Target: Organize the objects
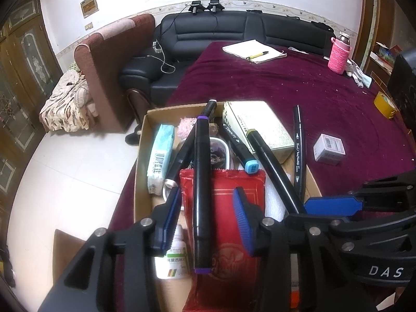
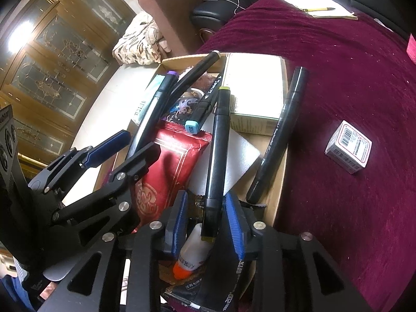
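A cardboard box on the maroon cloth holds a red packet, a tin, tissues and several black markers. My left gripper is open over the box, its pads on either side of a purple-capped marker that lies on the red packet. My right gripper is open around the lower end of an olive-capped marker. Another black marker lies across the box's right rim. The right gripper also shows in the left wrist view.
A small white and pink box lies on the cloth to the right. A notepad with a pen, a pink bottle and yellow tape lie farther back. A black sofa stands beyond the table.
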